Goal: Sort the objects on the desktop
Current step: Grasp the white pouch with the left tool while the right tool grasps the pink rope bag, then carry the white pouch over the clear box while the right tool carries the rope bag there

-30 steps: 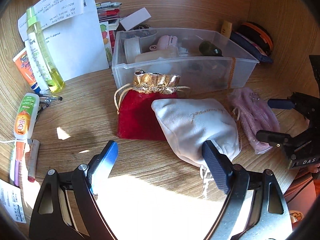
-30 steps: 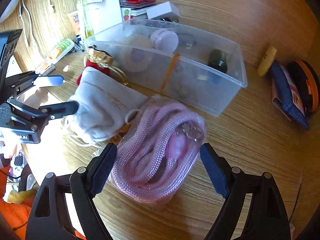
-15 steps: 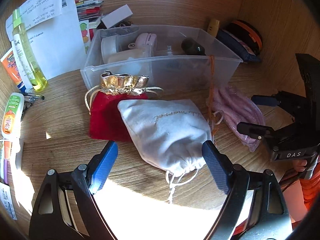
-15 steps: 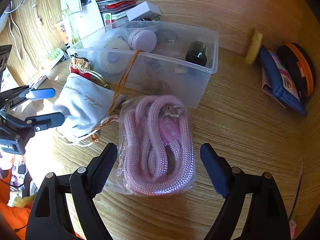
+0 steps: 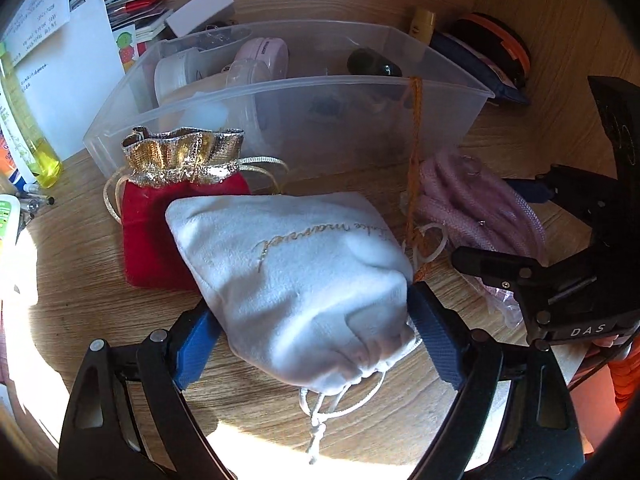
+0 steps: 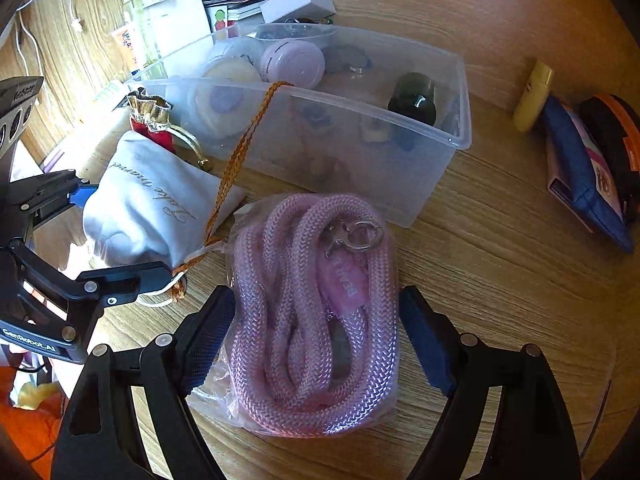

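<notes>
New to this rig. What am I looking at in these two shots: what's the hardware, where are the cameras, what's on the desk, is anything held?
There is no robot arm here. A person holds a pair of two-finger tongs in each hand, and a fisheye camera on each looks forward along the fingers.

The left wrist view shows the left tongs straddling a white drawstring pouch. Their jaws are opening and do not yet clamp the pouch, which lies on the wooden desk partly over a red pouch with a gold top.

The right wrist view shows the right tongs either side of a bagged pink rope. Their jaws are closing, with a gap visible at one pad, so nothing is gripped yet.

Behind both sits a clear plastic bin of small jars, with an orange cord over its rim.
</notes>
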{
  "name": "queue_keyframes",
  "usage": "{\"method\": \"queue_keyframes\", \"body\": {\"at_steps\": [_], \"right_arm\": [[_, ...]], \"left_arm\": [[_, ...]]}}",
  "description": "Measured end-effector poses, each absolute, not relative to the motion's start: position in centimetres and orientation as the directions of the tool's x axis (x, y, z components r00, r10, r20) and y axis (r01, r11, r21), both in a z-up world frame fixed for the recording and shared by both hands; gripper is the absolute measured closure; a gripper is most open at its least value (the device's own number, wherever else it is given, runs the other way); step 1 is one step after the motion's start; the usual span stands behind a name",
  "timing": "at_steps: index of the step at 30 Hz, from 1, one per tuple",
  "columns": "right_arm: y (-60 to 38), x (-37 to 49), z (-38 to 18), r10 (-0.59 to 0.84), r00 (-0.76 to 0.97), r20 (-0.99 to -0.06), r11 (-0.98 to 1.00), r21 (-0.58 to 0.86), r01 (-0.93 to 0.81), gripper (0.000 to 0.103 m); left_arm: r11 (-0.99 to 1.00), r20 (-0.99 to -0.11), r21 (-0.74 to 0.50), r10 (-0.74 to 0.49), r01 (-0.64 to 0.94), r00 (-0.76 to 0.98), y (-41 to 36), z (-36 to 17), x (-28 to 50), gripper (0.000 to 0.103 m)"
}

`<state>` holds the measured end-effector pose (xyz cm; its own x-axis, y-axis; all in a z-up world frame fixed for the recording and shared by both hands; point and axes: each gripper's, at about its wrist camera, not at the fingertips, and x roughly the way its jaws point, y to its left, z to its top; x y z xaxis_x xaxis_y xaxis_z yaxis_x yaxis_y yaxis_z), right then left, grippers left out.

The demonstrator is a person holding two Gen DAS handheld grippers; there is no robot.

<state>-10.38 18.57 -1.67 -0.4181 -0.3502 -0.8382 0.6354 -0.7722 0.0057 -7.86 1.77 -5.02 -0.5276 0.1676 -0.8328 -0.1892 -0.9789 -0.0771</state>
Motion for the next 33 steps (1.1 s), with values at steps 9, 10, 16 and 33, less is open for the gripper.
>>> {"method": "queue_keyframes", "body": {"at_steps": [9,10,16,33], "right_arm": [[19.2,-9.1,-1.2,-0.371,-0.435,-0.821,-0.764,0.004,0.645,0.044],[19.3,-8.9,-1.1,-0.372,-0.441,-0.817,-0.767,0.002,0.642,0.045],[20.4,-7.8,0.1,-0.381,-0.465,-0.799,-0.777,0.004,0.629,0.054],[20.8,-7.0,3.3,-0.393,-0.546,-0.739,-0.804,-0.011,0.594,0.055]], "left_arm": [[-0.988,-0.797,-0.025,0.112,-0.153,-0.594,2.5,-4.3,-7.1,0.039],[-0.988,-0.792,-0.025,0.111,-0.149,-0.6,2.5,-4.2,-7.0,0.04],[-0.989,-0.771,-0.042,0.121,-0.14,-0.625,2.2,-2.9,-6.4,0.056],[-0.987,-0.712,-0.05,0.142,-0.152,-0.688,1.9,-0.6,-4.3,0.069]]}}
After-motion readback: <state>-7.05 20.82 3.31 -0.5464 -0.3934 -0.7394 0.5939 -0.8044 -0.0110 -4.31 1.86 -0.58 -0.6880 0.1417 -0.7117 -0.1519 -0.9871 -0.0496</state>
